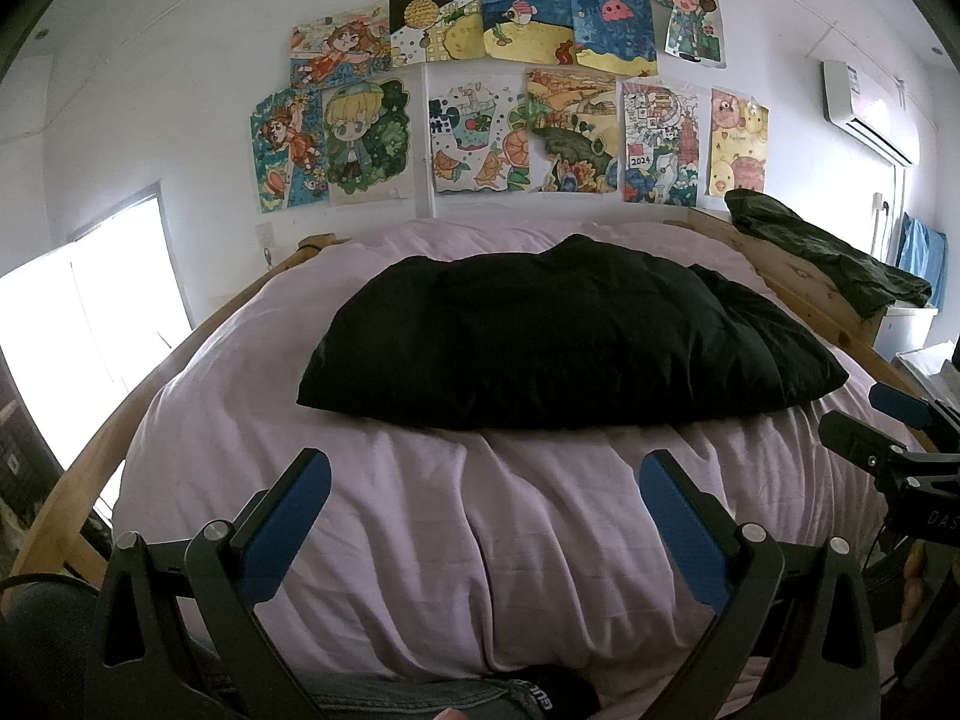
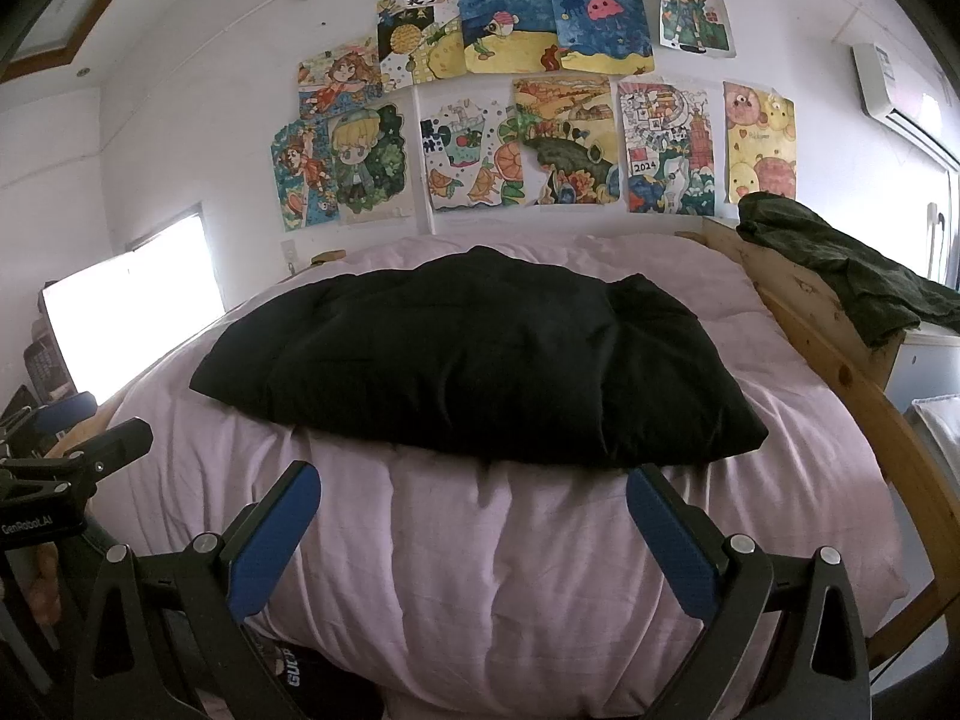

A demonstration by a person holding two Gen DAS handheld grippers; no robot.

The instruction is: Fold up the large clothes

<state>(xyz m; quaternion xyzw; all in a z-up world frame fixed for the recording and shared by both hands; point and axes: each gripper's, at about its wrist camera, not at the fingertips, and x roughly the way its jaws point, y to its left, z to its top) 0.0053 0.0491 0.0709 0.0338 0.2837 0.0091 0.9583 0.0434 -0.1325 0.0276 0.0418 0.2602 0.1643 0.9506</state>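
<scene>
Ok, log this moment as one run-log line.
left tool: open, empty, above sheet | right tool: open, empty | black garment: folded flat on pink bed sheet, untouched | green garment: draped on wooden bed frame

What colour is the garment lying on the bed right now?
Plain black garment, no visible pattern, on the pale pink bedcover. Left wrist view shows it best.

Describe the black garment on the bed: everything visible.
The black garment is soft, matte, lightly wrinkled fabric lying as a wide, roughly rectangular shape across the middle of the pink bedding. A fold or sleeve bunches at its right end. It rests only on the bedding; neither gripper touches it.
</scene>
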